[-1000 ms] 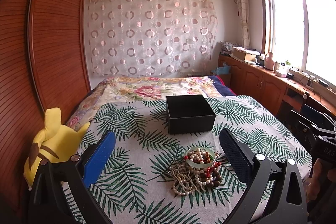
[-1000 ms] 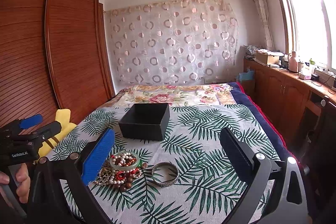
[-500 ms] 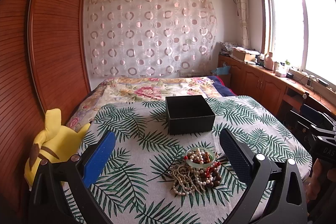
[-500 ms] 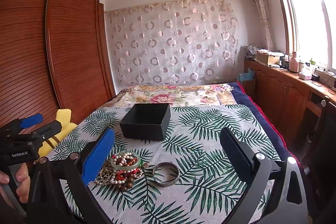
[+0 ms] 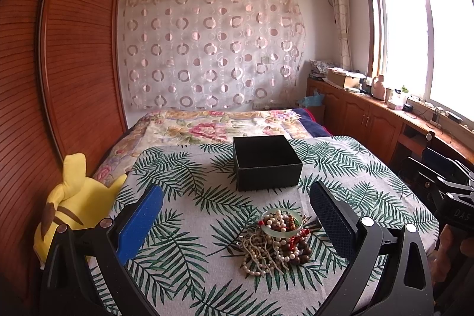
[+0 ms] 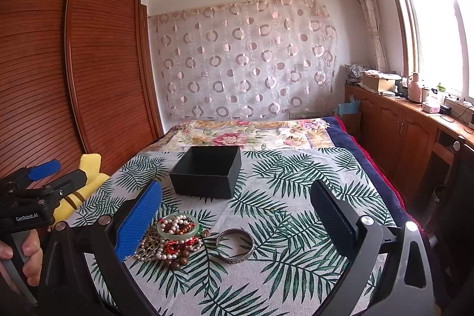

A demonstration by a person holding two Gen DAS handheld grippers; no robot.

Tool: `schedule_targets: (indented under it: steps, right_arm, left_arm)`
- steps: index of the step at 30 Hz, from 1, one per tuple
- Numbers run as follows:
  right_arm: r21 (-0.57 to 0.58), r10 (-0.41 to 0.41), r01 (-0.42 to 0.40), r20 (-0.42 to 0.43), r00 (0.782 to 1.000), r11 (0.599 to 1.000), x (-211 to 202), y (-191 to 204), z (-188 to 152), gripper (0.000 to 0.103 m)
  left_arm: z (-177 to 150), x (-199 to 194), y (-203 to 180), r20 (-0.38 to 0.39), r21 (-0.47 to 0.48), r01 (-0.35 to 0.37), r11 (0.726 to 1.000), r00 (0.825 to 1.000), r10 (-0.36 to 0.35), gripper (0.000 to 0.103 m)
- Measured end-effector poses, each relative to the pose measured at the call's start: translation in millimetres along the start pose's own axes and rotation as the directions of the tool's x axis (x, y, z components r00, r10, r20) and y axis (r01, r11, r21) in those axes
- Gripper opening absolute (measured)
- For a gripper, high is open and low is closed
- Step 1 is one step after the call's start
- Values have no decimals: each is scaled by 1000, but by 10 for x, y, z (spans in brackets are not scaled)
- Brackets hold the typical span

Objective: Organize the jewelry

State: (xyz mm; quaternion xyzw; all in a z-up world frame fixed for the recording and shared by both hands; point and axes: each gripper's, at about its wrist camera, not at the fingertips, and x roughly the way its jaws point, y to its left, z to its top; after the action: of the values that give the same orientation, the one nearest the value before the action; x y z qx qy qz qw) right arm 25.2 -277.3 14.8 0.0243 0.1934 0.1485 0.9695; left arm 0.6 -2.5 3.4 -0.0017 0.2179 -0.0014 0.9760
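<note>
left wrist view: the left gripper point(image 5: 237, 215) hangs over a leaf-print cloth point(image 5: 183, 230), jaws wide, nothing between the pads. low and right of centre lies a heap of beads point(image 5: 271, 246) with a pale green bangle point(image 5: 281, 224) resting on top. above it, mid-frame, sits an open black box point(image 5: 265, 160) — well apart from the heap. a yellow plush point(image 5: 71, 212) shows at the left edge.

right wrist view: the right gripper point(image 6: 237, 215) is also spread wide and empty. the heap point(image 6: 173, 242) lies lower left, close to the blue pad; a metal bracelet point(image 6: 235, 245) lies just beside it — possibly touching. the box point(image 6: 209, 175) looks empty, though its floor is dark.
</note>
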Motion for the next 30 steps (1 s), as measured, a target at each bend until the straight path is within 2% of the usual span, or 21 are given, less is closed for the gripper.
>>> schedule_targets:
  steps: [17,23,28,30]
  right_arm:
    - [1,15,-15,-18,1000,1000,28,28,7,101]
    - [-1,66,-66,-77,995,998,190,-78,-123,101]
    - [-23,82,-86,-136,987,996,365,-112,-250,101]
    - [-36,83,-90,-163,983,995,447,-120,-301,98]
  left_arm:
    - [79,-44,-39,-23,-2,10,1000,1000,-10,96]
    - [-53,157,-35,-76,4,44,999,996,-44,96]
    - [-191,328,-18,-123,8,70,998,990,-68,96]
    - [-244,391,-24,-141,12,78,997,987,-76,96]
